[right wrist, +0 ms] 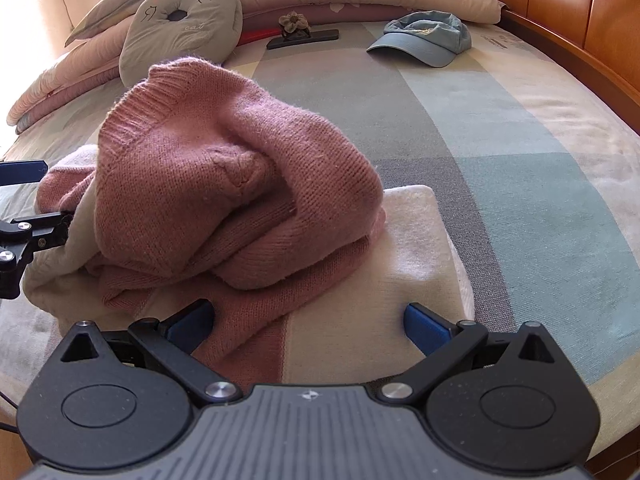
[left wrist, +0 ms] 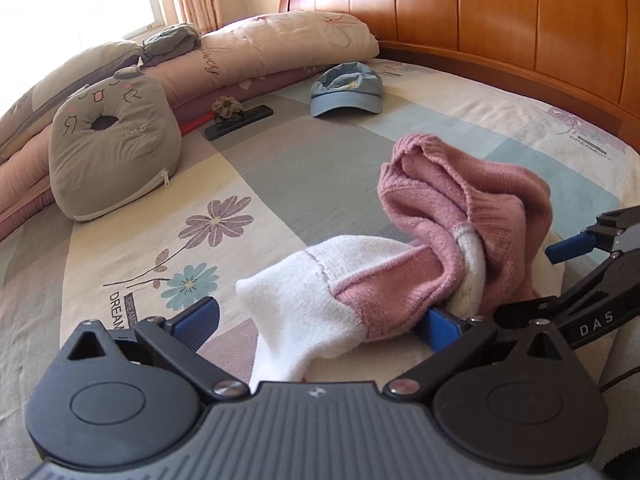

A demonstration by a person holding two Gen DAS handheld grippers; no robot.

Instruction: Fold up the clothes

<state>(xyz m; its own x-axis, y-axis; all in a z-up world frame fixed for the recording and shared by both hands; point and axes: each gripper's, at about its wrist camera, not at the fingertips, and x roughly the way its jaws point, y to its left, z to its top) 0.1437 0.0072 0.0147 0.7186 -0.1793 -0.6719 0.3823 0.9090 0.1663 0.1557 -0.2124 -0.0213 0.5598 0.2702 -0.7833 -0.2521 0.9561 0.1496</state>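
1. the left gripper [left wrist: 320, 316] fills the bottom of the left wrist view. its blue fingers [left wrist: 200, 316] are spread wide, with nothing pinched between them.
2. a white-and-pink sleeve [left wrist: 320, 300] of the sweater [left wrist: 460, 216] lies draped over the gap between those fingers, at lower centre of the frame. it rests against the right-hand finger; whether it touches the left-hand one cannot be told.
3. the sweater is a pink and white knit, bunched in a heap at centre right of the left wrist view, on the bed sheet [left wrist: 280, 152].
4. the right gripper [left wrist: 580, 252] enters that view from the right edge, just beside the heap. seen from there, whether it touches the cloth cannot be told.
5. in the right wrist view the right gripper [right wrist: 308, 320] sits at the bottom of the frame, fingers set wide apart and gripping nothing. a flat pink and white part of the sweater [right wrist: 224, 184] lies between and below them.
6. the pink bulk of the sweater is piled at centre left of that view. the left gripper [right wrist: 24, 220] shows at the left edge, against the heap.
7. background items, upper part of both views: a blue cap [left wrist: 346, 88], a grey cat cushion [left wrist: 112, 140], folded quilts [left wrist: 280, 40] and a wooden headboard [left wrist: 500, 12].
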